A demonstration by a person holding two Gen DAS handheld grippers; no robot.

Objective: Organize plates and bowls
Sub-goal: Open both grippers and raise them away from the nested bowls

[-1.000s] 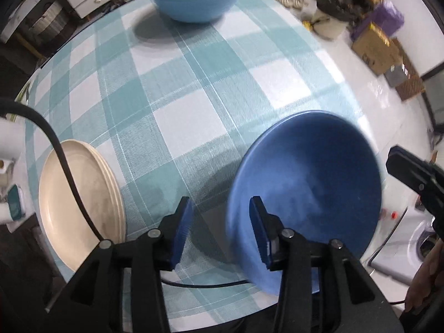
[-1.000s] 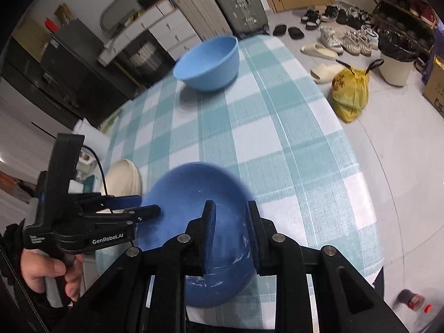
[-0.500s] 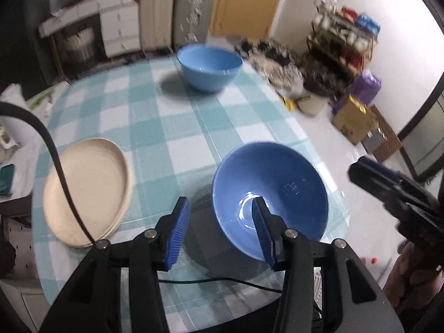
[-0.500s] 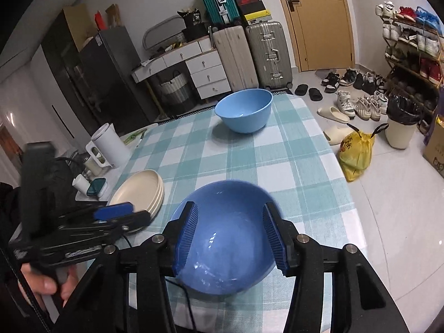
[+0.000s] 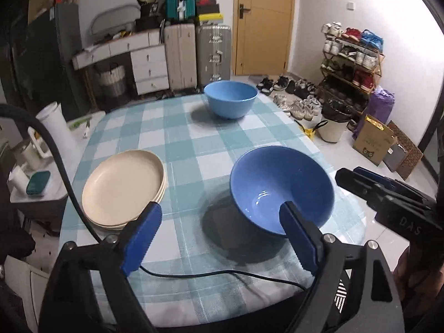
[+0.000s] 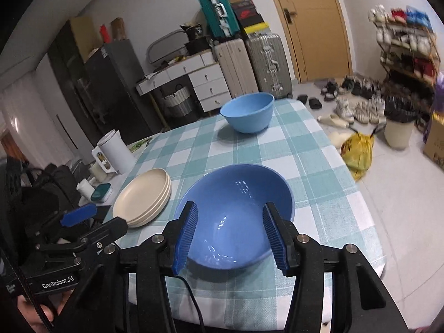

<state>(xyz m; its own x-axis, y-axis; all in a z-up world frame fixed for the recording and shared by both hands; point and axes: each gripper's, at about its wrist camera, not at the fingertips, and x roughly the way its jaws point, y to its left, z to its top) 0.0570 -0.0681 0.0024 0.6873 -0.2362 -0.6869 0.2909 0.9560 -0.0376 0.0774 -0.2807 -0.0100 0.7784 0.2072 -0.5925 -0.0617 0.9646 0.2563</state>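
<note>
right wrist: dark blue bowl (image 6: 236, 216) on table beyond right gripper (image 6: 231, 236), jaws opening, gripping nothing.

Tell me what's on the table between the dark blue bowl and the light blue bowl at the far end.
Nothing: between the dark blue bowl and the light blue bowl only bare checked tablecloth shows, in both wrist views. The plate stack sits off to the side.

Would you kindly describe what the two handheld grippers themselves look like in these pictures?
Both are black plastic frames with silver bolts at the pivots. The left gripper and right gripper each have jaws lined with ribbed blue pads. A black cable trails across the checked tablecloth below the left one. Seen from the right wrist, the left tool's body bears white "GenRobot.AI" lettering; the right one's shows faint raised letters.
</note>
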